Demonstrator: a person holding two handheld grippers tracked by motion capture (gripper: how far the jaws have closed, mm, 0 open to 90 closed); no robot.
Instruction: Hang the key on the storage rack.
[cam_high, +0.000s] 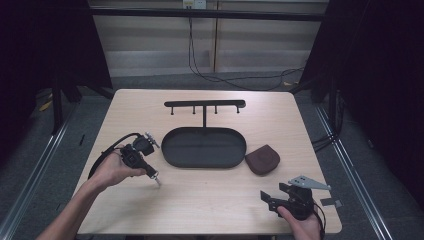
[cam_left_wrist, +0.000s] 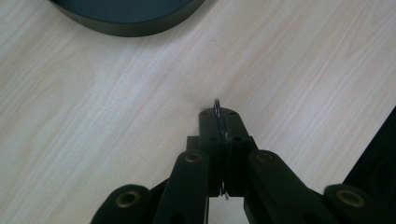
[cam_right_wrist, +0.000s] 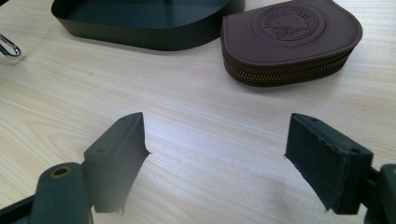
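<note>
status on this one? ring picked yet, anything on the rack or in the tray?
Done: the left gripper is shut on a thin metal ring, held near the light wooden table. In hand: just that grasp. Left: the black T-shaped hook rack has bare pegs and the black oval tray looks empty. The brown zipped leather pouch lies untouched beside the tray; the right gripper is open, idle.

A light wooden table (cam_high: 210, 195) holds a black oval tray (cam_high: 203, 146), a brown zip pouch (cam_high: 262, 159) just beside it, and a black rack (cam_high: 205, 104) behind.
</note>
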